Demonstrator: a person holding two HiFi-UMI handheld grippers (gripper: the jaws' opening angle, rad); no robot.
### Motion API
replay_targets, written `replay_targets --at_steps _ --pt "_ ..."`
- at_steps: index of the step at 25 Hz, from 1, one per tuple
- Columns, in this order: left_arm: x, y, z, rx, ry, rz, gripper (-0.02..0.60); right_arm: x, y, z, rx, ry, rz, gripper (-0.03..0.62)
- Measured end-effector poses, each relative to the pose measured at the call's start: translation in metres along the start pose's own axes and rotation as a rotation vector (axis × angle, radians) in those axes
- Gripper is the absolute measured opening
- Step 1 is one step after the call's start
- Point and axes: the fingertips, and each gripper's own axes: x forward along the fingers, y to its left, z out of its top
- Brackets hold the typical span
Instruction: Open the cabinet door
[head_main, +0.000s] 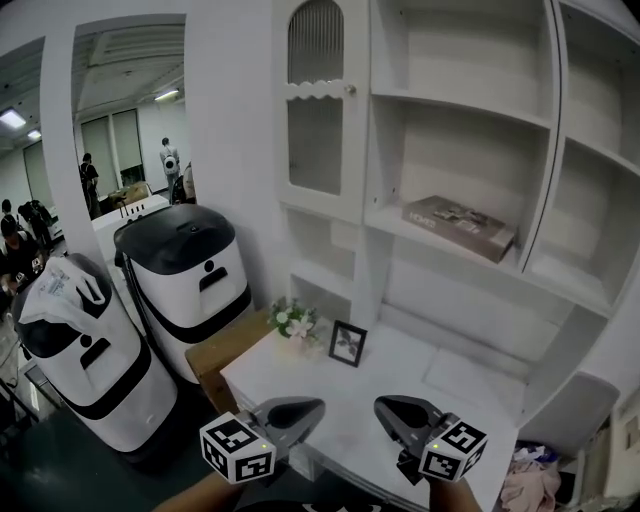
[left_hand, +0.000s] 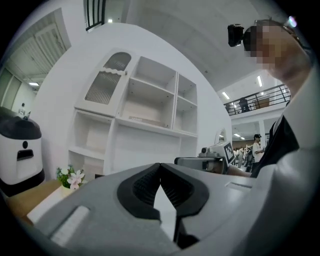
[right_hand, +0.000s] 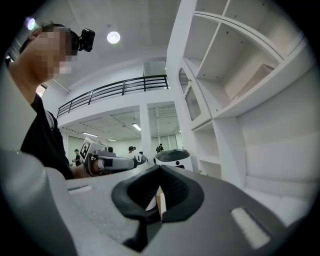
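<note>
Head view: left gripper (head_main: 305, 408) and right gripper (head_main: 392, 410) were held low at the bottom of the frame, side by side and apart. Both pointed toward the white shelf unit (head_main: 470, 130) and sat over the white counter (head_main: 440, 375). Neither touched anything. The cabinet door (head_main: 318, 110), arched with ribbed glass, was at the unit's upper left. It sat closed, flush in its frame, knob (head_main: 350, 90) on its right edge, well above and beyond both grippers. A book (head_main: 460, 225) lay flat on a middle shelf. Flowers (head_main: 293, 320) and a small photo frame (head_main: 348, 343) stood on the counter just beside each other. Two white-and-black bins (head_main: 185, 280) stood left of the unit, and a brown side table (head_main: 225, 355) sat between them and the counter.

Left gripper view: the jaws were fully together at the tips with nothing between them. The cabinet door showed far off at upper left, closed. The flowers were low left and one bin was at the left edge. The right gripper showed at the right.

Right gripper view: the jaws met at the tips and held nothing. The shelf unit ran along the right with the cabinet door seen edge-on, far off. The left gripper showed at the left and a bin beyond it.
</note>
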Motion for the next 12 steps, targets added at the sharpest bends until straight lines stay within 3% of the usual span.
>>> replay_targets --at_steps 5,12 --pt "0.021 0.028 0.036 0.087 -0.066 -0.008 0.008 0.030 -0.021 0.033 -0.068 -0.027 0.036 0.002" --pt "0.030 0.052 0.082 0.224 -0.153 0.038 0.008 0.053 -0.036 0.073 -0.150 -0.068 0.065 0.002"
